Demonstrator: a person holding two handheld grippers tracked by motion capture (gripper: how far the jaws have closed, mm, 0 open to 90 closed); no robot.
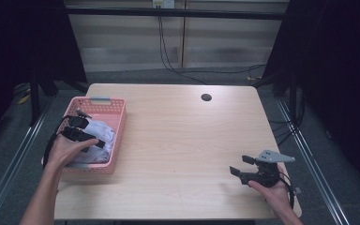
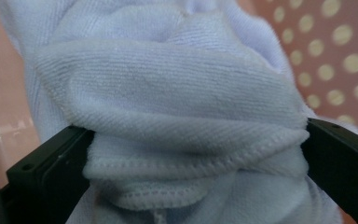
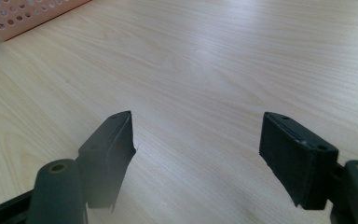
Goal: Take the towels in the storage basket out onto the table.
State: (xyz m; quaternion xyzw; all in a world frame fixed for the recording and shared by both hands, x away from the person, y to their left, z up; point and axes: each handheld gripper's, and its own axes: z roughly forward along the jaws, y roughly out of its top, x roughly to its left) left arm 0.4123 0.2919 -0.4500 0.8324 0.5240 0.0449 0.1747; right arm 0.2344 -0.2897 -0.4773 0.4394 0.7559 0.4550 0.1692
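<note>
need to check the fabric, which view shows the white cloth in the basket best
The left gripper view: the white cloth is close up, weave and stitched hem clear, bunched between the wide jaws. The high view shows it small in the pink basket; the right gripper view catches a basket corner.

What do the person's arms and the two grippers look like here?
Both forearms are bare, with no sleeves in view. The left gripper is black and trails a black cable. The right gripper is black too, with blocky jaws and a grey three-cornered plate on top.
</note>
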